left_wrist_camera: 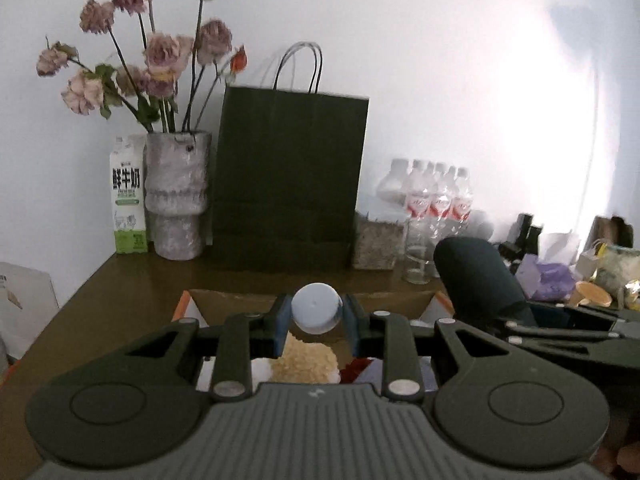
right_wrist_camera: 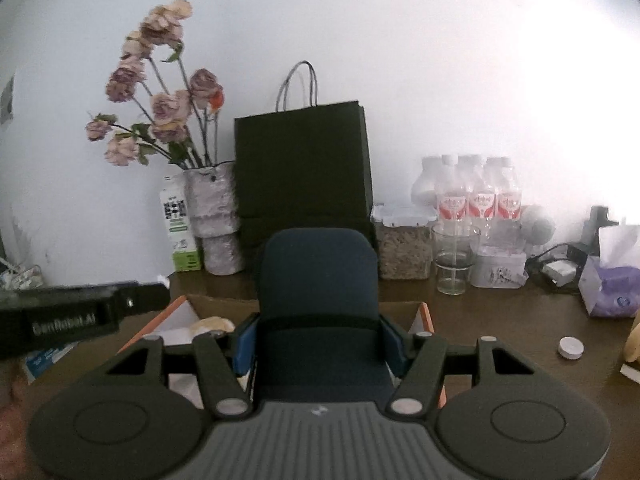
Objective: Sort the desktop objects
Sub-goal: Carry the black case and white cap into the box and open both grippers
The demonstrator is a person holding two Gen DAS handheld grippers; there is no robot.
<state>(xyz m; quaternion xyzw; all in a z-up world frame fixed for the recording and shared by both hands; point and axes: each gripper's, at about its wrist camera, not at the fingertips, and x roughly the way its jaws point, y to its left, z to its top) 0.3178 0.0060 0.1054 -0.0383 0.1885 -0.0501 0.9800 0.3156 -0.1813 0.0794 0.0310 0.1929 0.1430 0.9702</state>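
Observation:
My left gripper [left_wrist_camera: 316,313] is shut on a small round pale-blue container [left_wrist_camera: 315,308], pinched between its blue pads. It hangs over an open cardboard box [left_wrist_camera: 224,299] with orange flaps, which holds a fluffy beige item [left_wrist_camera: 308,360] and other small things. My right gripper [right_wrist_camera: 320,344] is shut on a dark navy case [right_wrist_camera: 318,276] that stands up between its fingers, above the same box [right_wrist_camera: 218,300]. In the left wrist view the navy case [left_wrist_camera: 476,276] shows at the right. The left gripper's black body [right_wrist_camera: 80,316] shows at the left of the right wrist view.
Along the wall stand a milk carton [left_wrist_camera: 128,200], a vase of dried roses [left_wrist_camera: 176,200], a dark green paper bag [left_wrist_camera: 288,176], water bottles [right_wrist_camera: 480,196], a glass [right_wrist_camera: 454,260] and a grain container [right_wrist_camera: 404,254]. A purple tissue box [right_wrist_camera: 610,288] and a white round cap [right_wrist_camera: 571,347] lie right.

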